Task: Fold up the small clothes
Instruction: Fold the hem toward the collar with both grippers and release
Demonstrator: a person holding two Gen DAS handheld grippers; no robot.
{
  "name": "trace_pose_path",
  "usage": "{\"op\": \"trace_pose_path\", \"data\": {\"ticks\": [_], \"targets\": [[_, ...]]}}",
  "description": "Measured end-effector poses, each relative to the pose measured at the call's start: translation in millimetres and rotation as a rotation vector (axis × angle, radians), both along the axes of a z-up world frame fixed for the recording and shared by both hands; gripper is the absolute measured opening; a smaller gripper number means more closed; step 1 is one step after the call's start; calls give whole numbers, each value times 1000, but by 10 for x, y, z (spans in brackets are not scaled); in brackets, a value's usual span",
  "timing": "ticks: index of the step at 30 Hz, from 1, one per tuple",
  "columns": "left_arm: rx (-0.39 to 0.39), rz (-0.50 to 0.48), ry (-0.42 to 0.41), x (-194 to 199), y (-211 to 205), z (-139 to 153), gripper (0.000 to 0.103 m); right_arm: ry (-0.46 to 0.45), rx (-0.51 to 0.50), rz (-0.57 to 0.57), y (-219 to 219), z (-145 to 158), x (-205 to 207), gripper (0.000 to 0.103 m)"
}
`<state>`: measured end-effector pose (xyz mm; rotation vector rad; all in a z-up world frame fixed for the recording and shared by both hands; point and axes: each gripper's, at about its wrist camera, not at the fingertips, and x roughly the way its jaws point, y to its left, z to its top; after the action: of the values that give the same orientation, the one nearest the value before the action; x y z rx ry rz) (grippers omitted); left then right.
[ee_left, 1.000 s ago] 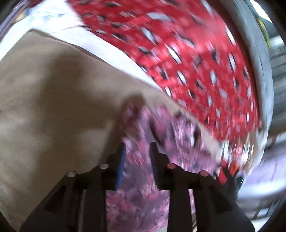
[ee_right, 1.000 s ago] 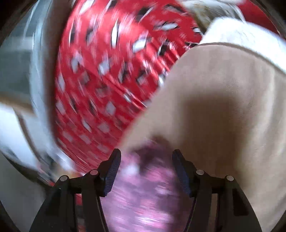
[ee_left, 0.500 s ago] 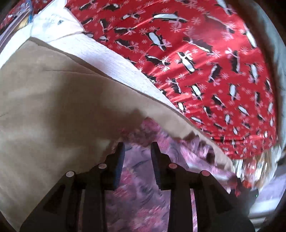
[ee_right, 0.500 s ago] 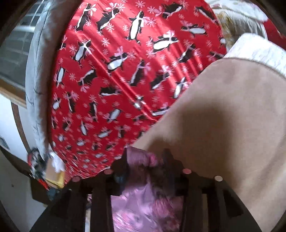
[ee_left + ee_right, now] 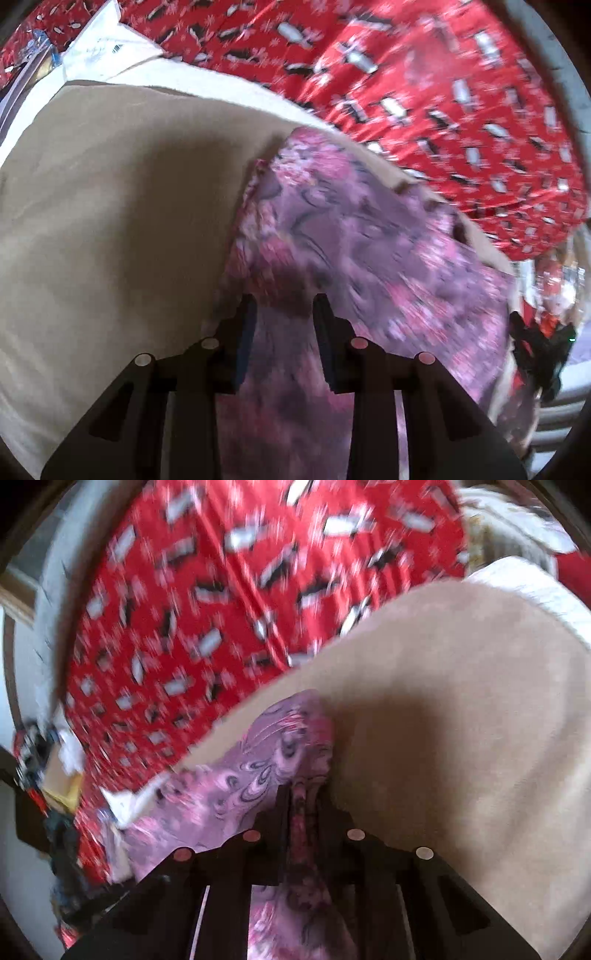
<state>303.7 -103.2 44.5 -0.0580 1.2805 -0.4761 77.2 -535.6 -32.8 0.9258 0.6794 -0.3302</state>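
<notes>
Pink-purple patterned garment (image 5: 354, 251) lies on the tan blanket (image 5: 110, 221), near its far right edge where the red penguin-print cloth (image 5: 424, 92) begins. Both views motion-blurred.

Left gripper (image 5: 284, 321): fingers narrow, cloth runs up between them; the pads look to be on the fabric, so it holds the garment's near part. Gap about the same as half a second and one second ago. Against the earlier left wrist frames, much more of the garment now shows: it spreads as a broad panel far and right of the fingers, where before only a small bunched bit peeked past the tips. A folded edge of it (image 5: 258, 173) sits at its far left corner on the tan blanket.

Right gripper (image 5: 301, 794): jaws closing, fingers nearly together with a thin strip of the garment (image 5: 258, 768) pinched between them. One second ago these fingers stood wide with the cloth loose in the gap; half a second ago partly closed around a bunch. Now the fabric trails left of the fingers, flatter than before, toward the blanket's left edge.

White quilted layer (image 5: 535, 590) shows under the tan blanket at far right in the right wrist view. Clutter of red and dark items (image 5: 40, 760) at far left, too blurred to tell.
</notes>
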Motion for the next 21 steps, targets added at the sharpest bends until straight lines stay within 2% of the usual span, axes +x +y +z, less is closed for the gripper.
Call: {"op": "trace_pose_path", "data": {"ticks": [1, 2, 3, 6, 7, 8, 9, 10, 13, 15, 17, 18, 19, 21], "targets": [[-20, -15, -11, -107, 83, 52, 35, -25, 20, -1, -1, 29, -127, 35], [-39, -32, -22, -247, 147, 91, 39, -33, 43, 12, 5, 21, -225, 57], [-45, -41, -29, -337, 177, 96, 44, -11, 68, 34, 38, -23, -356, 64], [-7, -63, -22, -621, 192, -83, 45, 80, 37, 67, 227, -200, -599, 66], [15, -59, -4, -654, 171, -174, 45, 82, 31, 90, 303, -258, -646, 60], [37, -44, 12, -699, 181, -272, 45, 69, -4, 108, 390, -259, -694, 19], [41, -36, 5, -737, 198, -282, 45, 54, -42, 147, 480, -208, -701, 8], [39, -30, -13, -775, 223, -267, 45, 25, -56, 176, 538, -130, -721, 6], [28, -8, 7, -811, 311, -282, 45, -98, -135, 101, 569, 124, -943, 5], [28, -3, 14, -829, 359, -291, 45, -36, -111, 89, 502, 4, -944, 5], [22, 14, 33, -831, 422, -260, 45, 119, -83, 131, 498, -256, -854, 7], [3, 27, 42, -838, 471, -213, 45, 159, -91, 132, 530, -298, -862, 10], [-24, 40, 43, -853, 533, -152, 45, 139, -114, 107, 557, -236, -941, 16], [-64, 56, 33, -908, 632, -74, 45, 60, -174, 45, 649, 14, -1127, 17]]}}
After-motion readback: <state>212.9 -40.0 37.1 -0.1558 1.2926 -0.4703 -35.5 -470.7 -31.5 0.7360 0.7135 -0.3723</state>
